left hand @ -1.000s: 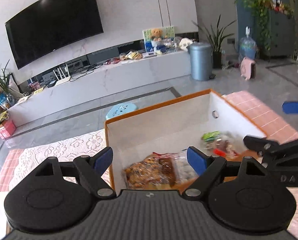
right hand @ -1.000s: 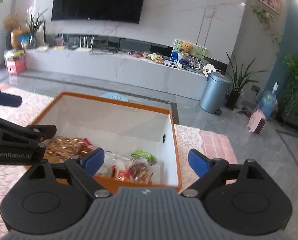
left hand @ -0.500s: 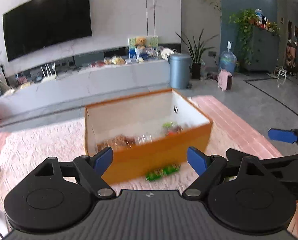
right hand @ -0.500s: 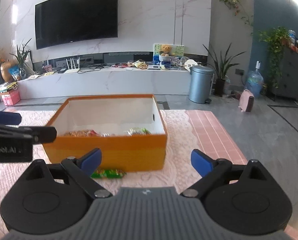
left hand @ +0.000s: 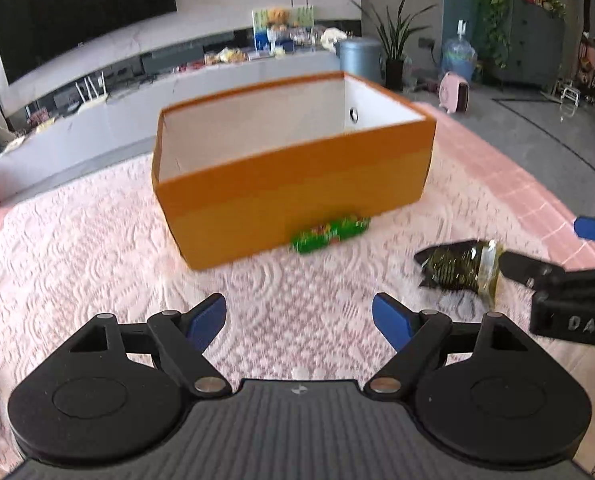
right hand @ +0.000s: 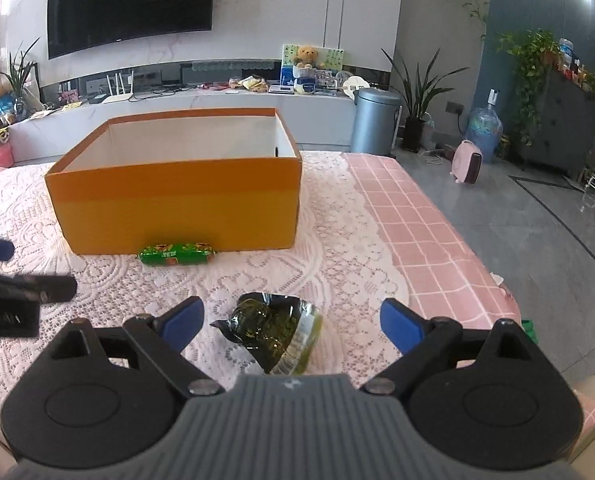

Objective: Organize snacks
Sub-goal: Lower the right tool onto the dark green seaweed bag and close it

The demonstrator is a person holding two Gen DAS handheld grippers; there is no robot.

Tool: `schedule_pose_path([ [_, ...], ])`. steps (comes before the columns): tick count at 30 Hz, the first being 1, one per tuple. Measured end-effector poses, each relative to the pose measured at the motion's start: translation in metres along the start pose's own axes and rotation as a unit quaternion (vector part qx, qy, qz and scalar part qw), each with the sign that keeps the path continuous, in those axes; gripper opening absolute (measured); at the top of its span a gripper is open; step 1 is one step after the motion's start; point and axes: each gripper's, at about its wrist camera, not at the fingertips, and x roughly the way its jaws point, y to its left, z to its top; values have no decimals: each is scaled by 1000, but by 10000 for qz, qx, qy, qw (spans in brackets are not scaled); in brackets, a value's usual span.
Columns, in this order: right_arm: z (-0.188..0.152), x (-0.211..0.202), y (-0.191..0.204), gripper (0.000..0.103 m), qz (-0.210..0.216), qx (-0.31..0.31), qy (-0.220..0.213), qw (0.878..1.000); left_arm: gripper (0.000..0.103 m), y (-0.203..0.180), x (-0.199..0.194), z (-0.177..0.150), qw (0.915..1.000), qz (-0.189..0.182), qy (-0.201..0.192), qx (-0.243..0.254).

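On the lace-covered table (right hand: 337, 264), the following items:

Orange box (right hand: 177, 204) (left hand: 297, 188): open-topped, white inside, standing on the lace cloth (left hand: 97, 248) toward the far side. A small round hole shows in its right inner wall. Contents are not visible from either view.

Green snack packet (right hand: 176, 255) (left hand: 329, 234): long, sausage-shaped, lying flat on the cloth, touching the foot of the box's near wall. Blurred in the left wrist view.

Dark green snack bag (right hand: 271, 334) (left hand: 457, 270): crumpled, shiny wrapper with a yellowish clear end, lying on the cloth well in front of the box, apart from the green packet. It sits between the right gripper's blue-tipped fingers, touching neither.

Right gripper (right hand: 291, 322): jaws spread wide, holding nothing, with the dark bag directly ahead in the gap.

Left gripper (left hand: 299, 316): jaws spread wide, empty, over bare lace, pointed toward the box's near wall. Its black finger and blue tip also appear at the left edge of the right wrist view.

Pink checked tablecloth (right hand: 417, 232): showing beyond the lace edge on the right side.

Background: wall-mounted television (right hand: 129, 4), long white media console (right hand: 197, 104), grey bin (right hand: 375, 120), potted plants.
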Motion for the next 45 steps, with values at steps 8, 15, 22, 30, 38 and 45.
schedule_pose_path([
  [8, 1, 18, 2, 87, 144, -38, 253, 9996, 97, 5, 6, -4, 9997, -192, -38, -110],
  [15, 8, 40, -2, 84, 325, 355, 668, 9966, 96, 3, 20, -5, 9996, -267, -37, -16],
  [22, 13, 66, 13, 73, 473, 249, 946, 9941, 95, 5, 34, -3, 9996, -268, 100, -82],
  [30, 13, 97, 13, 73, 298, 444, 1500, 9872, 94, 8, 47, 1, 9992, -313, 183, -148],
  [38, 13, 120, 17, 69, 293, 427, 1818, 9820, 93, 8, 56, 6, 9994, -325, 87, -2],
  [45, 11, 128, 22, 24, 90, 327, 1828, 9826, 93, 4, 67, 17, 9990, -396, 36, 190],
])
